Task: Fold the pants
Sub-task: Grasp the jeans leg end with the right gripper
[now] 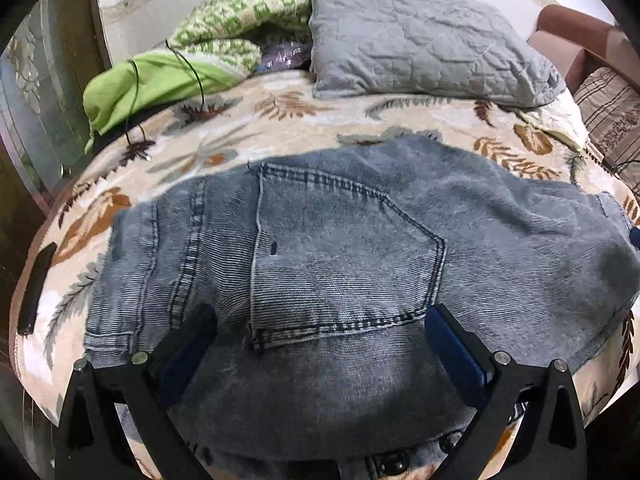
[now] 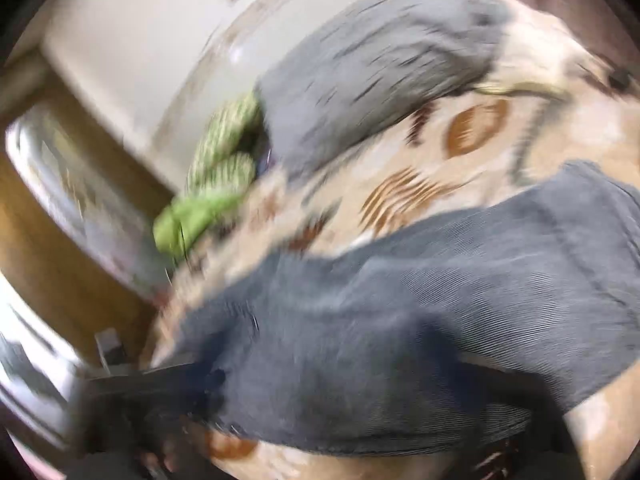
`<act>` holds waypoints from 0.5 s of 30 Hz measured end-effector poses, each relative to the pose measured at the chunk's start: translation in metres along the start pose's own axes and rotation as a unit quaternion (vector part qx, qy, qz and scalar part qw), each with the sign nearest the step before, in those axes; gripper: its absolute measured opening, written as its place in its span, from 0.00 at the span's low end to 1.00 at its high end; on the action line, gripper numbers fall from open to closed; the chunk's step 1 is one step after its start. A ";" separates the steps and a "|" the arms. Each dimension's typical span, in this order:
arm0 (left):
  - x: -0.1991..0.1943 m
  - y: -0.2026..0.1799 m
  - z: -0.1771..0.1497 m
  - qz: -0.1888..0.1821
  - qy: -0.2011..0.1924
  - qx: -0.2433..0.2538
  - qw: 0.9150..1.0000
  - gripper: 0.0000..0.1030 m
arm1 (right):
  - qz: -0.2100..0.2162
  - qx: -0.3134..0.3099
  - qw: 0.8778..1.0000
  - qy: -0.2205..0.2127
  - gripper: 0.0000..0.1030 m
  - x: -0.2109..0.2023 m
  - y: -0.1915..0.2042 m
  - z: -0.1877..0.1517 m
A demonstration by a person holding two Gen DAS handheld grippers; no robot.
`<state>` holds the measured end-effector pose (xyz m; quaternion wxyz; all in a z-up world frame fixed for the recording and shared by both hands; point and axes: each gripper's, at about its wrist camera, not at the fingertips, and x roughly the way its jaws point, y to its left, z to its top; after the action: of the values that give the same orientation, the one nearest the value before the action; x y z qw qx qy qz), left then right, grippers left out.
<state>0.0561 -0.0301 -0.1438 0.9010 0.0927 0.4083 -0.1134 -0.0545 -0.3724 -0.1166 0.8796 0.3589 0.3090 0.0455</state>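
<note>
- The left gripper (image 1: pixel 320 320) hangs low over the jeans (image 1: pixel 344 264), its two blue-padded fingers (image 1: pixel 456 344) spread wide with denim lying between them, pinching nothing.
- Just past its fingertips sits the back pocket (image 1: pixel 340 256), stitched seam facing up.
- The jeans lie bunched and partly folded across the leaf-print bedspread (image 1: pixel 224 136), waistband end nearest this camera.
- Beyond the jeans, a grey quilted pillow (image 1: pixel 424 44) rests at the head of the bed, with a green patterned blanket (image 1: pixel 228 32) and a lime-green cloth (image 1: pixel 148 84) beside it; a thin black cable (image 1: pixel 192 68) trails over the cloth.
- The right gripper (image 2: pixel 320 392) view is heavily smeared: dark fingers (image 2: pixel 160 384) show at the bottom with denim (image 2: pixel 400 300) draped over them, and whether they are closed cannot be told.
- The pillow (image 2: pixel 380 80) and bedspread (image 2: pixel 460 160) show behind.
</note>
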 end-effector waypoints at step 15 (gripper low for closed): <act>0.003 -0.008 0.001 -0.015 0.004 0.000 1.000 1.00 | -0.072 0.173 0.981 -0.053 0.99 -0.080 -0.123 0.034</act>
<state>0.0562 -0.0387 -0.1456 0.8976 0.0870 0.4133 -0.1263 -0.1170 -0.5082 -0.1382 0.8200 0.4846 0.2906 -0.0910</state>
